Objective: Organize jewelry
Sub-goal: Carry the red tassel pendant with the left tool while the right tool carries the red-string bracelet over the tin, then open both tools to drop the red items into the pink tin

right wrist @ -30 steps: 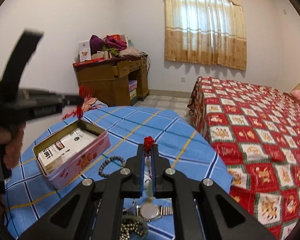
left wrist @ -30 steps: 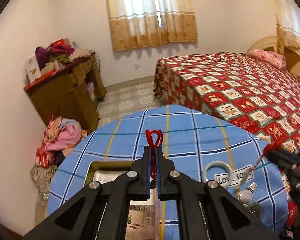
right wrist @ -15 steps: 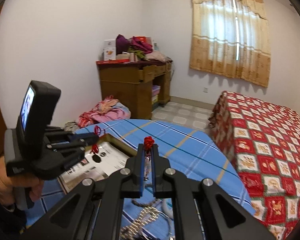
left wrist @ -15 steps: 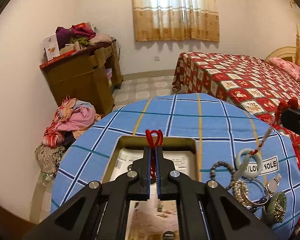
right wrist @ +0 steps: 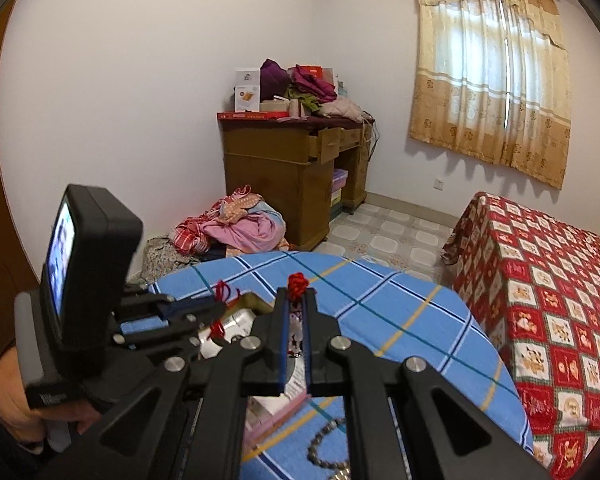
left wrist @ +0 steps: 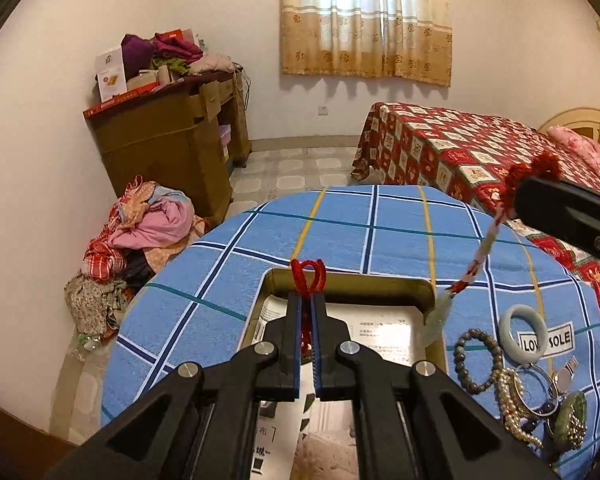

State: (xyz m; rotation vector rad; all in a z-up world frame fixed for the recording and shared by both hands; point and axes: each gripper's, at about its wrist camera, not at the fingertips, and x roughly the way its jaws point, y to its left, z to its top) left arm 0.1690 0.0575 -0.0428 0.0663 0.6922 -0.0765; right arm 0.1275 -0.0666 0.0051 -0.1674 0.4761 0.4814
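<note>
Left gripper (left wrist: 308,300) — jaws clenched on a red cord loop (left wrist: 308,276), held above the near wall of the open tin box (left wrist: 352,280); what hangs below the loop is hidden by the fingers.

Right gripper (right wrist: 297,300) — jaws pinched on a red knotted cord (right wrist: 298,280). In the left wrist view its pendant string (left wrist: 474,268) hangs slanted from the knot, the pale green pendant (left wrist: 436,316) at its end just beside the box's right wall, seemingly not yet inside.

Box — sits on the blue checked tablecloth (left wrist: 340,228), printed paper lining its floor.

Loose pieces, right of the box: grey bead bracelet (left wrist: 478,356), pale jade bangle (left wrist: 524,334) on a "LOVE SOLE" label, pearl strand, watch, green beaded piece — tangled together near the table edge.

Step in hand, as judged: lowering both corded pieces into the box. To do it well, the right gripper should shift left until the pendant clears the wall, then descend so the stone settles before the cord follows. Releasing one gripper at a time should keep the two red cords from crossing.
</note>
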